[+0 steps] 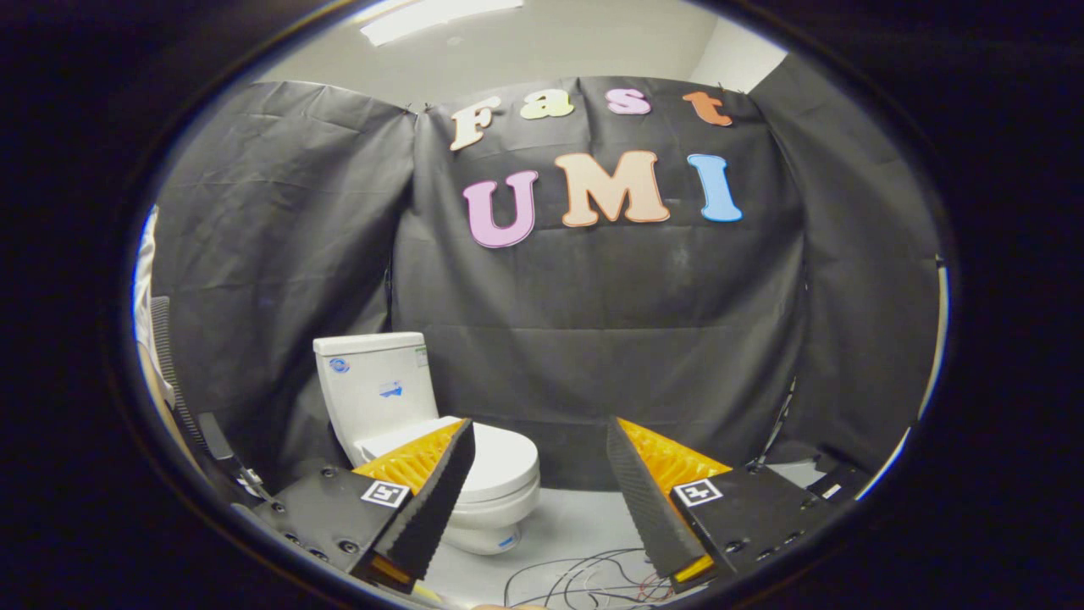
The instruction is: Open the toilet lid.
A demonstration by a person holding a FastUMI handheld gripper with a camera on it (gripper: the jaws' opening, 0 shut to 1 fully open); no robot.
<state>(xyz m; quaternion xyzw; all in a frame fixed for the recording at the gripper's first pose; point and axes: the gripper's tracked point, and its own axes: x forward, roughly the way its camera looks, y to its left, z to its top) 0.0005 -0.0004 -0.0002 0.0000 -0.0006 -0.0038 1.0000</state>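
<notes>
Black cloth wall (593, 339): backdrop beyond the claw. Pale floor (576, 525). Toilet (398, 424): white, beyond the left finger, lid (500, 457) down flat. Claw (539, 436): fingers spread wide, holding nothing, touching nothing. Wires (584, 576): loose tangle on floor between fingers.

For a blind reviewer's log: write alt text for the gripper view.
A white ceramic toilet with its lid shut stands beyond the open gripper, partly behind one finger and apart from both. It sits on a pale floor against black cloth walls, with loose thin cables lying just ahead of the fingers.
</notes>
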